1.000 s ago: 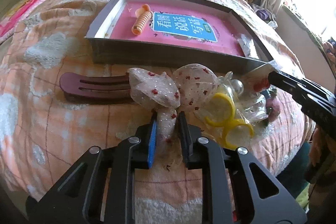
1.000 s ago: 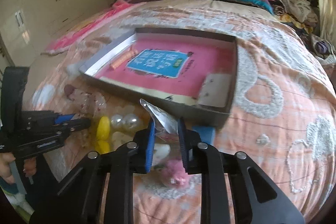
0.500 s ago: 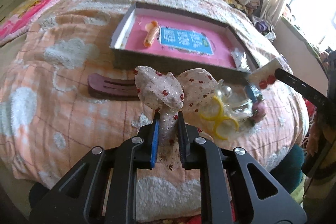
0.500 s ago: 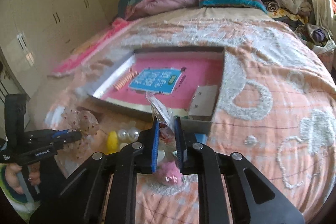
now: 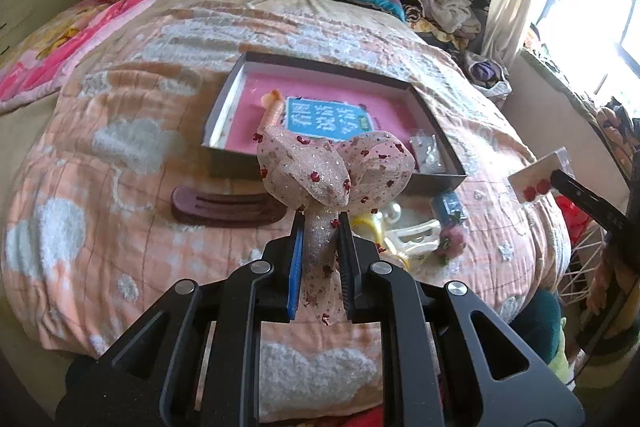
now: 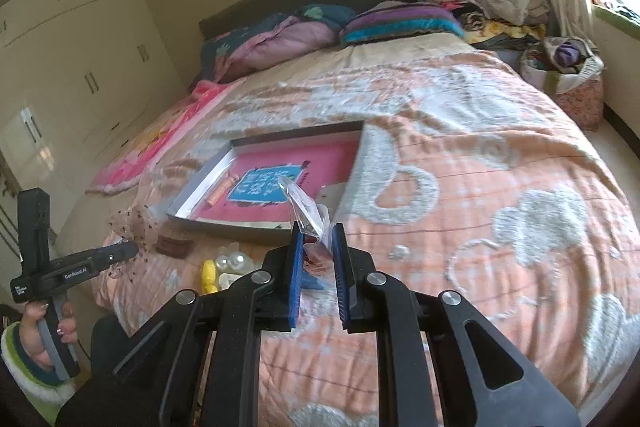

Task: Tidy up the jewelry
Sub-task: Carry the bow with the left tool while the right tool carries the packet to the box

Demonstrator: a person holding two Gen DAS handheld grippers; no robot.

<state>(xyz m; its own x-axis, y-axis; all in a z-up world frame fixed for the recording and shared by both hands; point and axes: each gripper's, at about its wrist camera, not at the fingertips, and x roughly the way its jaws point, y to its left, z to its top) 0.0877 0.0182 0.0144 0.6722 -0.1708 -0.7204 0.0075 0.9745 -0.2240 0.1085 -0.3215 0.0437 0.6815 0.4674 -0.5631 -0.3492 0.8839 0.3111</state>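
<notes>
The left gripper (image 5: 320, 227) was clamped on the tail of a sheer beige fabric bow dotted with red (image 5: 334, 167), jaws nearly together, and the bow's two loops stood up just past the fingertips, clear of the peach-and-white patterned bedspread (image 5: 132, 227). The right gripper (image 6: 316, 235) was pinched shut on a small clear plastic packet holding a card with red studs (image 6: 308, 211), which stuck up out of the jaws. Beyond both lay the shallow dark box with a pink lining and a blue label (image 5: 224, 143), with an orange ribbed hair clip (image 5: 274, 111) inside near its left wall. Just beside the box's near wall, on the bedspread, lay a dark maroon hair claw (image 5: 224, 207). Near the bed's front edge sat a cluster of yellow rings, pearl beads and a pink fuzzy piece (image 5: 404, 227).
</notes>
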